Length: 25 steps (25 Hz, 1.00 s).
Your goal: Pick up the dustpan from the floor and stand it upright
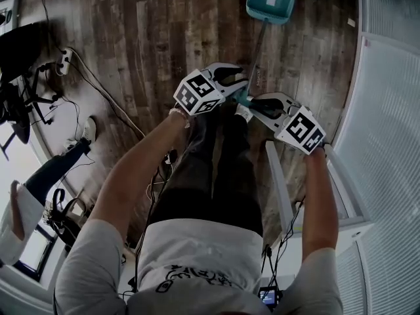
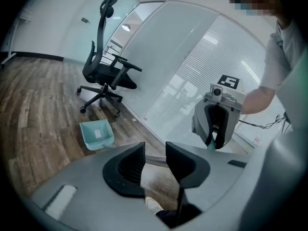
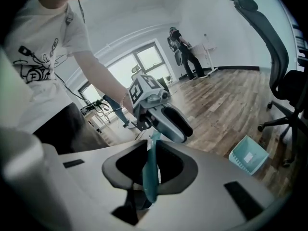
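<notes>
Teal plastic is the nearest thing. It is the top end of the handle (image 3: pixel 150 177) of the dustpan (image 1: pixel 270 0). The right gripper (image 3: pixel 150 161) has its two dark jaws clamped on it from both sides.

The left gripper (image 2: pixel 155 161) is just beside the right one and faces it. Its jaws stand apart with a gap, and they hold nothing. The grey part of the handle shows through that gap, past the jaws.

Both grippers are up in front of the person's dark trousers (image 1: pixel 210 169). A white shoe (image 2: pixel 153 206) peeks out below.

From the grippers the thin handle slants down and away to the teal scoop (image 2: pixel 96 134). The scoop is low at the wood floor (image 1: pixel 151 38), well away from the person's feet. I cannot tell if it touches the floor.

Some cables (image 1: pixel 105 90) lie on the floor off to the person's left. Farther back stands a black office chair (image 2: pixel 103 76) on wheels. Behind it is a glass wall (image 2: pixel 192 66) with white blinds.
</notes>
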Each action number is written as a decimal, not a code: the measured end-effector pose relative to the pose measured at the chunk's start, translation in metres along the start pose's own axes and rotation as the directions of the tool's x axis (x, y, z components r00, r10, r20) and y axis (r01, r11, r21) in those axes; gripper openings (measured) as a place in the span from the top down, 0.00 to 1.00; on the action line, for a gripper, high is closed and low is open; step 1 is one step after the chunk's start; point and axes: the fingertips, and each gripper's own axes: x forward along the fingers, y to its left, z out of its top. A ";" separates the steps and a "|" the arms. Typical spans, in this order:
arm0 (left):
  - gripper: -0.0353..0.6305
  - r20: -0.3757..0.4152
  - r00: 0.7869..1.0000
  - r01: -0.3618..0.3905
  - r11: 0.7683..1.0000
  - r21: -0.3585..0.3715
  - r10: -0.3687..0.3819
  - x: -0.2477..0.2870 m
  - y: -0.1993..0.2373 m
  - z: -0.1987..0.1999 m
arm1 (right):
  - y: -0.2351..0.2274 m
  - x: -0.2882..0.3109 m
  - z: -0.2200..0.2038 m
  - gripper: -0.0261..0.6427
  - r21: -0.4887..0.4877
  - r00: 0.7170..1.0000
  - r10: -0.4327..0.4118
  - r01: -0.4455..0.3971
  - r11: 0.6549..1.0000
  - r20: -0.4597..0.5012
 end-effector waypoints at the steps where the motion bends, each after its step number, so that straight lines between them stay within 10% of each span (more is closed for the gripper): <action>1: 0.77 0.005 1.000 0.001 1.000 -0.006 -0.001 -0.002 -0.003 0.002 | 0.003 -0.003 0.003 0.89 0.006 1.000 0.006 -0.006 1.000 0.007; 25: 0.77 0.065 0.998 0.018 0.999 -0.044 -0.015 -0.026 -0.048 0.054 | 0.038 -0.054 0.058 0.88 0.122 0.988 0.128 -0.138 0.983 0.087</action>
